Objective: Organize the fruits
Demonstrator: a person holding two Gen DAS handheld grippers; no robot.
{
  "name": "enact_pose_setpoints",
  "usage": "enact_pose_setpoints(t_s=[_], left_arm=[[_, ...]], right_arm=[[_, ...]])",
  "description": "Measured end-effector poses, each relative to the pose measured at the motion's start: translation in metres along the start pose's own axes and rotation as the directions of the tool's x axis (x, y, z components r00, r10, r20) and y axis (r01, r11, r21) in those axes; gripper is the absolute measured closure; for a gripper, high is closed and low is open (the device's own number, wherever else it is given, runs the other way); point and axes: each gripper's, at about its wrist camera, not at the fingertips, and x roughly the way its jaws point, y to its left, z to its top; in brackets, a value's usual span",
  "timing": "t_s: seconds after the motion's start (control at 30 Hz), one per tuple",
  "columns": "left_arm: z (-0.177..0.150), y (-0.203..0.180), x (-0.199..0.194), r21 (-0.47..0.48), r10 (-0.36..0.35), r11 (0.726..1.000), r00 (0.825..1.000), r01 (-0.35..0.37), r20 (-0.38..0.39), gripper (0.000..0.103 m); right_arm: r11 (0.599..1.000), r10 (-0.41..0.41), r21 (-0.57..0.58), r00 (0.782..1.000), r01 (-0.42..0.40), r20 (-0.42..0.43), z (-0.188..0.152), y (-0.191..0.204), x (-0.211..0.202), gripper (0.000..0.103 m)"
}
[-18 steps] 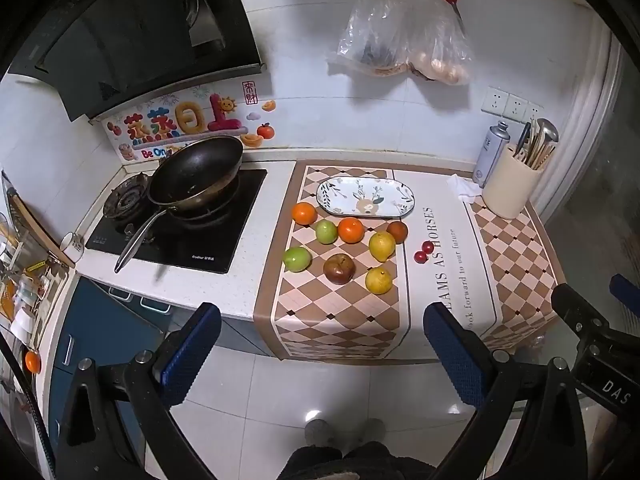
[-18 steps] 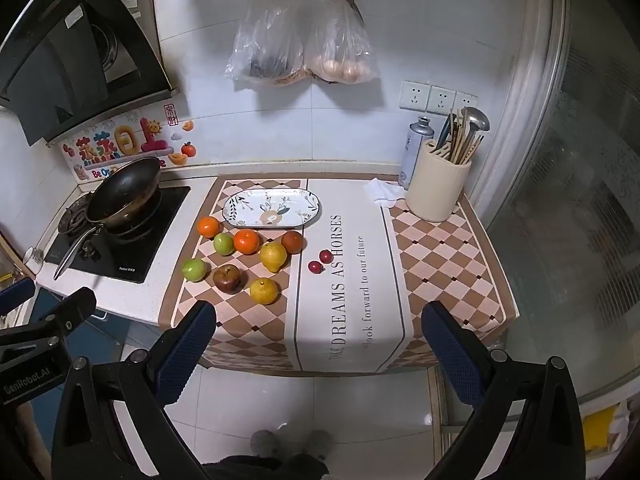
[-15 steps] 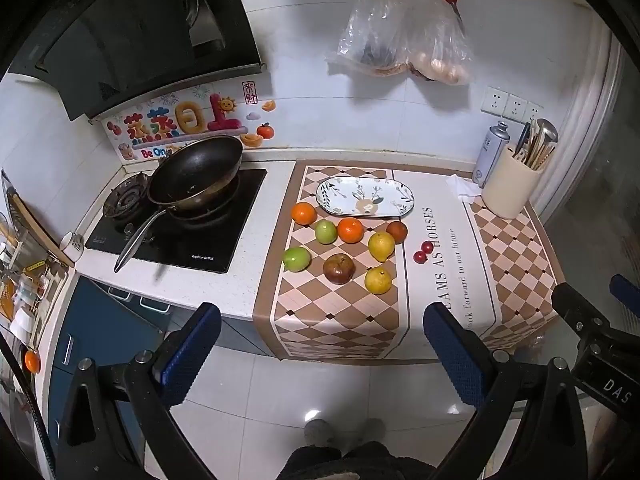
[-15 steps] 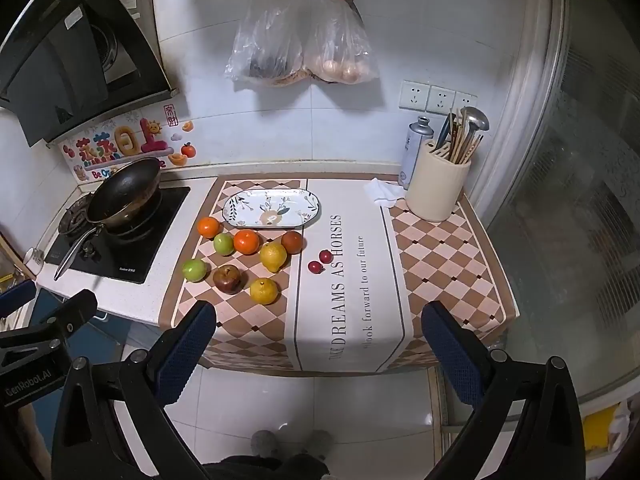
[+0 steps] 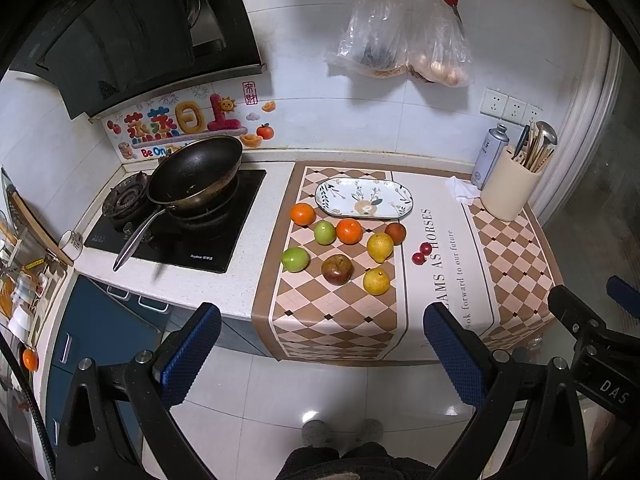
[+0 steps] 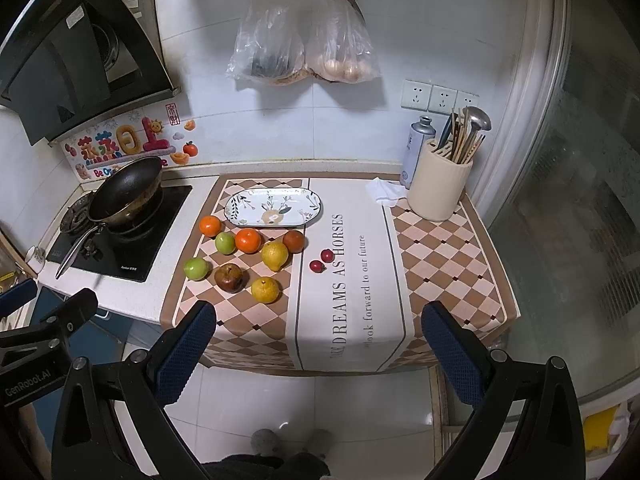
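Several fruits lie loose on the checked mat: two oranges [image 5: 303, 214] [image 5: 349, 231], two green apples [image 5: 324, 232] [image 5: 295, 259], two lemons [image 5: 380, 247] [image 5: 376, 281], a dark red apple [image 5: 337, 269], a brown-red fruit [image 5: 396, 233] and two cherries [image 5: 422, 253]. An empty oval patterned plate [image 5: 364, 198] lies behind them; it also shows in the right wrist view [image 6: 273, 207]. My left gripper [image 5: 320, 352] is open and empty, held back from the counter above the floor. My right gripper [image 6: 318, 350] is open and empty too, to its right.
A black wok [image 5: 195, 174] sits on the hob [image 5: 176, 232] at the left. A cream utensil holder [image 6: 440, 188], a spray can [image 6: 416, 152] and a white cloth [image 6: 384, 192] stand at the back right. Plastic bags [image 6: 304, 44] hang on the wall. A glass door [image 6: 580, 200] is at right.
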Motion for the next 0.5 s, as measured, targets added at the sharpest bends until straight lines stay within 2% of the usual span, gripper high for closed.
enact_pose_setpoints(t_s=[0.5], left_arm=[[-0.0053, -0.0010, -0.0009, 0.000, -0.002, 1.000, 1.000, 0.002, 0.008, 0.000]], right_arm=[[1.000, 0.011, -0.009, 1.000, -0.011, 0.008, 0.0031, 0.0031, -0.0025, 0.000]])
